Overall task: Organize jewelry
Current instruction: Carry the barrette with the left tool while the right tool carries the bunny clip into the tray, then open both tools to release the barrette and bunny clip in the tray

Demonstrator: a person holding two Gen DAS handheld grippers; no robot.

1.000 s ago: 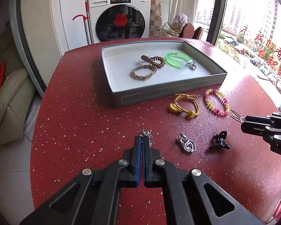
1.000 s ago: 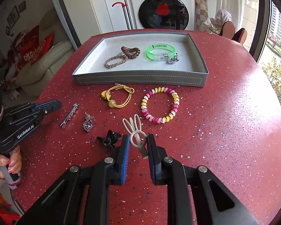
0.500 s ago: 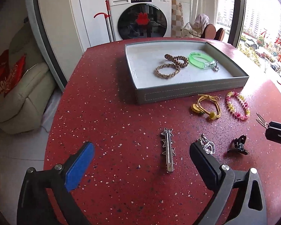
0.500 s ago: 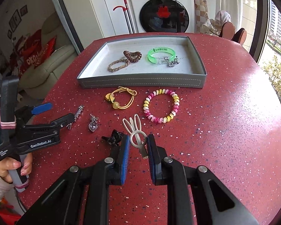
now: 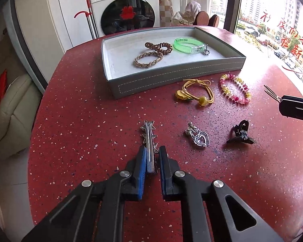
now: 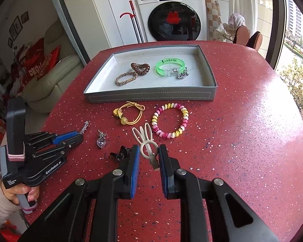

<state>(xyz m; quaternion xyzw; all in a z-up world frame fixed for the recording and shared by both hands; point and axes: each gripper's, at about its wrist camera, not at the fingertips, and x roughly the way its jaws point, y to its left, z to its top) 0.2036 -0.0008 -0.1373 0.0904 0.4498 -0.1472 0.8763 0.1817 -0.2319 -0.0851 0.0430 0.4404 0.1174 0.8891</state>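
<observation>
My left gripper (image 5: 152,151) has closed narrowly around the near end of a silver star hair clip (image 5: 149,139) lying on the red table; a small gap shows on the right side. My right gripper (image 6: 148,151) is shut on a beige rabbit-ear hair clip (image 6: 145,141), held just above the table. A grey tray (image 5: 171,80) at the back holds two braided bracelets (image 5: 149,58), a green bangle (image 5: 187,45) and a small charm. A yellow hair tie (image 5: 196,92), a pink-yellow bead bracelet (image 5: 235,90), a heart pendant (image 5: 200,138) and a black claw clip (image 5: 240,133) lie loose.
The round red table (image 6: 242,141) drops off at its left and right edges. A washing machine (image 6: 171,16) stands behind, a sofa (image 6: 50,80) at left. The left gripper's body (image 6: 40,151) shows at the left of the right wrist view.
My left gripper opened wide, letting go of the star clip, then moved in and closed around the clip's near end. My right gripper kept holding the rabbit clip.
</observation>
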